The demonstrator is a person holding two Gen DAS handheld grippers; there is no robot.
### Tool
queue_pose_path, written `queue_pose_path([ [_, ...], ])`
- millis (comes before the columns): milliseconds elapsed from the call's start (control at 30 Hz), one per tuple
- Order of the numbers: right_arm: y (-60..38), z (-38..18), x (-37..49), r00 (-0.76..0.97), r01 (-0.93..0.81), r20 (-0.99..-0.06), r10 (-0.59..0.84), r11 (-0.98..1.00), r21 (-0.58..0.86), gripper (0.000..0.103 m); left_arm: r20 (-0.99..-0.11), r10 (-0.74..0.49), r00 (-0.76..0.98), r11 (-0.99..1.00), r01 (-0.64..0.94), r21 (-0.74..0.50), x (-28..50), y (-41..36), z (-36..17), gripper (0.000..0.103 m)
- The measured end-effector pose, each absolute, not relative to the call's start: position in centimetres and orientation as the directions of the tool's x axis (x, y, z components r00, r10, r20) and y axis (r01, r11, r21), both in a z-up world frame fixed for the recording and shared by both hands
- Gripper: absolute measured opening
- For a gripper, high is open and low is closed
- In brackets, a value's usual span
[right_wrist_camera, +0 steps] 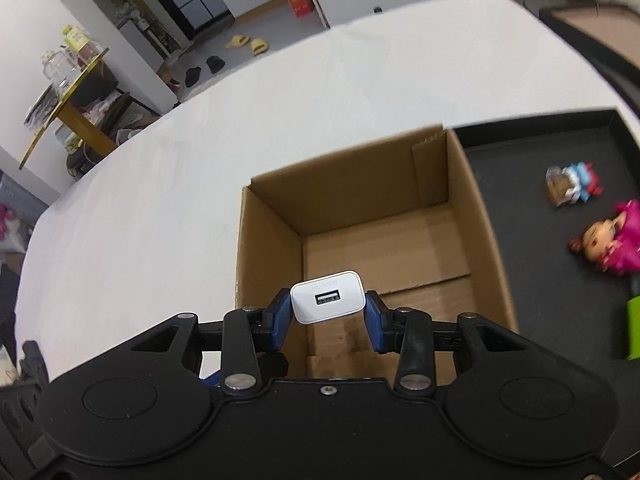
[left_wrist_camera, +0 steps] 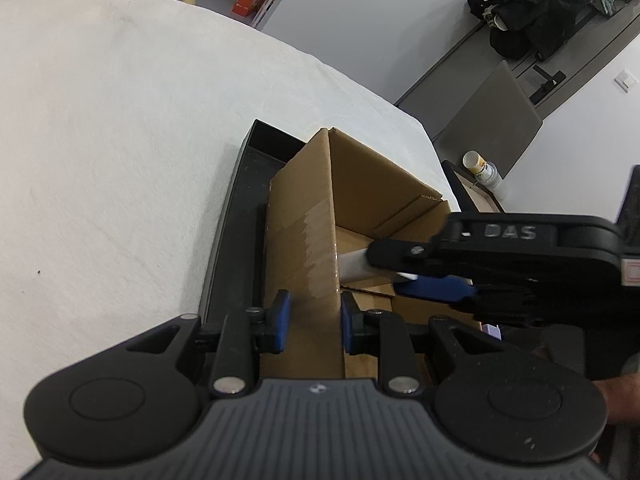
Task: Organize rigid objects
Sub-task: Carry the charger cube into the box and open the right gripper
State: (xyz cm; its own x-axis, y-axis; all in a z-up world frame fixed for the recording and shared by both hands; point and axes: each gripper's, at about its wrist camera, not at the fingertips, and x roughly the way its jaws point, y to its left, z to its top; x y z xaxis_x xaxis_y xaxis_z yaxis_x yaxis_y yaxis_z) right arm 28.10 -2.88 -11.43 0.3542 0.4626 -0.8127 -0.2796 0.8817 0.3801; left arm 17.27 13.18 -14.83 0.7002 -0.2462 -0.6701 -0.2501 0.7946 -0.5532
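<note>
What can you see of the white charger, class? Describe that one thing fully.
The white charger is a small rounded plastic block with a USB socket and faint grey lettering on its facing end. The right gripper holds it by two opposite sides between blue pads, above the open cardboard box. Nothing else touches it. In the left wrist view, only a white sliver shows.

A white cloth-covered table (right_wrist_camera: 280, 92) carries everything here. Directly on it lies a shallow black tray (right_wrist_camera: 616, 120) (matte, low-walled), set near the table's edge. Most of the white cloth around it shows bare.
</note>
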Motion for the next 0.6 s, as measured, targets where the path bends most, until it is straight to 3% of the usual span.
queue_pose_path([
  [267,-1.9,-13.0,29.0,0.315,-0.268,-0.831,0.458,0.883,0.385,0.038,-0.668,-0.252,0.7,0.79,-0.25,-0.56,17.3,13.4,-15.0,0.023],
  [433,-1.7,-13.0,29.7,0.311,-0.248,-0.788,0.532,0.845,0.473,0.044,-0.667,-0.254,0.7,0.786,-0.253,-0.564,17.3,13.5,-15.1,0.023],
  [600,-2.2,-12.2,29.4,0.336,-0.245,-0.777,0.533,0.846,0.474,0.044,-0.664,-0.258,0.701,0.782,-0.252,-0.57,17.3,13.6,-15.1,0.023],
])
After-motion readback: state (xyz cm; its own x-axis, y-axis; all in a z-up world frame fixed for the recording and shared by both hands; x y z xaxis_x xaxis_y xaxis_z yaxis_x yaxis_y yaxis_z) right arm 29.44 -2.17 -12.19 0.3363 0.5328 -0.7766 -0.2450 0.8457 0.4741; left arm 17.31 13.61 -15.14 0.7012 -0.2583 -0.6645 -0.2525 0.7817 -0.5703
